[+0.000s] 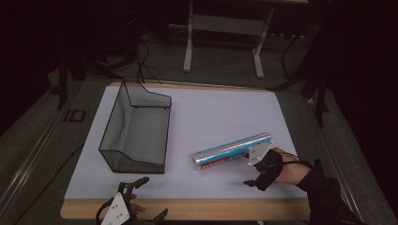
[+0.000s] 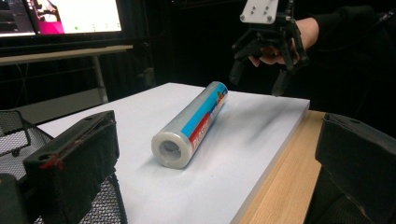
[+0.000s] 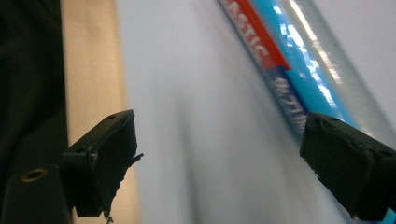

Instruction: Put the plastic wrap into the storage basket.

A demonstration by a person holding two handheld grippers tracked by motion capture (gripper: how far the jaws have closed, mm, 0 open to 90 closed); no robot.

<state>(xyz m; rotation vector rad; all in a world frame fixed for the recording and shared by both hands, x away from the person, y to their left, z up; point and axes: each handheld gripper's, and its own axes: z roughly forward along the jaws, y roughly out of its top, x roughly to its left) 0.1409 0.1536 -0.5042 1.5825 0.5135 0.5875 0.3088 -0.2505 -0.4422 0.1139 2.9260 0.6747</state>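
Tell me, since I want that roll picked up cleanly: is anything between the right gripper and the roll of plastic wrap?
Nothing visible. The right gripper, jaws open and empty, hovers beside the roll, with bare white board between them. The wire basket sits well off to the left.

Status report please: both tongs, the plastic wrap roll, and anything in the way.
Right tongs open, beside the roll's near end, not gripping. Left tongs open at the table's front edge. Plastic wrap roll lying flat on the white board. Wire basket off left, nothing blocking.
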